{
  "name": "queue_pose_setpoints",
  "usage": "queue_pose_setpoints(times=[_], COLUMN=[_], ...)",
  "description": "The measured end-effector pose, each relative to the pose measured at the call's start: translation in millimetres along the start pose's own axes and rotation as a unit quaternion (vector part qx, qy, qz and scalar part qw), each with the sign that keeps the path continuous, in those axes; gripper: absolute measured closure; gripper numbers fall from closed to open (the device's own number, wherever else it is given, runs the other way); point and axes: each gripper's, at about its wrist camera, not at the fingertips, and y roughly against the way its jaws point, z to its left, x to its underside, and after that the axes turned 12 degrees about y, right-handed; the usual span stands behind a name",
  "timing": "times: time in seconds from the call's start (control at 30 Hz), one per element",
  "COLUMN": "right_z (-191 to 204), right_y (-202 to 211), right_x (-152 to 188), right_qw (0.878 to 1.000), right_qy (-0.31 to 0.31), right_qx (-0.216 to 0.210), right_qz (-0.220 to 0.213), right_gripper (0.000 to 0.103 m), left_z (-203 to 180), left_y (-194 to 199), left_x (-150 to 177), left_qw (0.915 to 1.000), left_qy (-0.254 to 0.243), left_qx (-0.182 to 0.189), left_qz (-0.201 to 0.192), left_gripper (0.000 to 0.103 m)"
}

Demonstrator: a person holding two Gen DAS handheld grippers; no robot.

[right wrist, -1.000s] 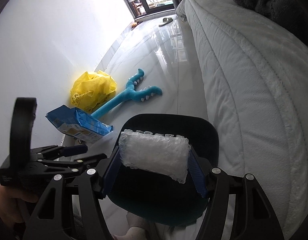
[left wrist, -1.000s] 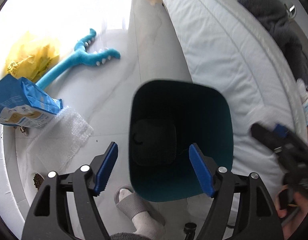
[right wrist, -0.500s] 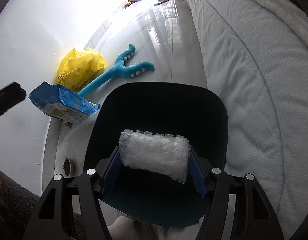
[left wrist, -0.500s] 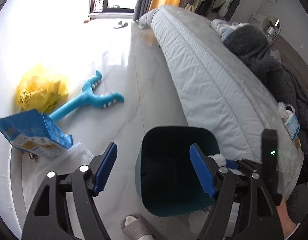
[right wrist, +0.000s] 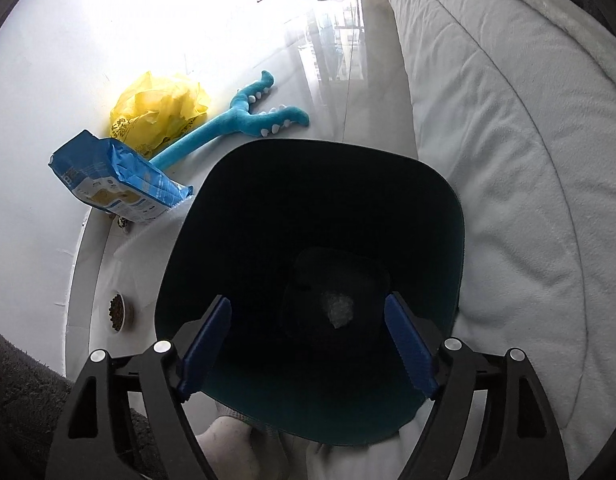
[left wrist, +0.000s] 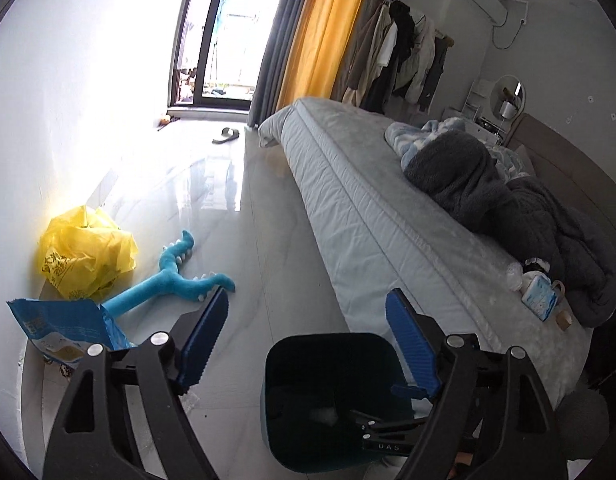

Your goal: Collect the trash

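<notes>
A dark teal trash bin (right wrist: 451, 216) stands on the floor beside the bed; it also shows in the left wrist view (left wrist: 284, 364). A wad of clear bubble wrap (right wrist: 337, 307) lies at its bottom. My right gripper (right wrist: 308, 344) is open and empty, directly above the bin's mouth. My left gripper (left wrist: 308, 336) is open and empty, raised above the bin's left side. A yellow plastic bag (right wrist: 160, 110) and a blue snack bag (right wrist: 116, 184) lie on the floor by the wall, left of the bin.
A teal plush toy (right wrist: 244, 116) lies on the floor beyond the bin. The white bed (right wrist: 507, 120) runs along the right. A small bowl of pet food (right wrist: 116, 312) sits by the wall. A tissue pack (left wrist: 541, 294) lies on the bed.
My right gripper opened and the bubble wrap dropped into the bin. My left gripper tilted upward, now looking across the room.
</notes>
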Motion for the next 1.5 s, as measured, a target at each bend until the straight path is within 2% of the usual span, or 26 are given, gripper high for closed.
queue_pose_setpoints(times=[0.17, 0.3, 0.57, 0.9, 1.5], right_z=[4, 7, -1, -48, -149], right_y=[26, 56, 111, 168, 234], right_x=[-2, -2, 10, 39, 103], right_qw=[1.0, 0.997, 0.99, 0.975, 0.955], right_qy=[0.012, 0.022, 0.046, 0.028, -0.071], right_qx=[-0.002, -0.009, 0.036, 0.102, 0.163], right_qz=[-0.029, -0.07, -0.129, -0.194, -0.24], right_gripper=[0.022, 0.019, 0.018, 0.015, 0.014], left_z=[-24, -49, -85, -128, -216], left_y=[19, 32, 36, 27, -5], left_x=[-7, -5, -4, 2, 30], left_qw=[0.9986, 0.9959, 0.9933, 0.9905, 0.9819], left_qy=[-0.017, -0.042, -0.04, -0.054, -0.106], left_qx=[0.016, 0.023, 0.058, 0.09, 0.148], left_qz=[-0.047, -0.077, -0.091, -0.089, -0.052], left_gripper=[0.016, 0.014, 0.01, 0.007, 0.007])
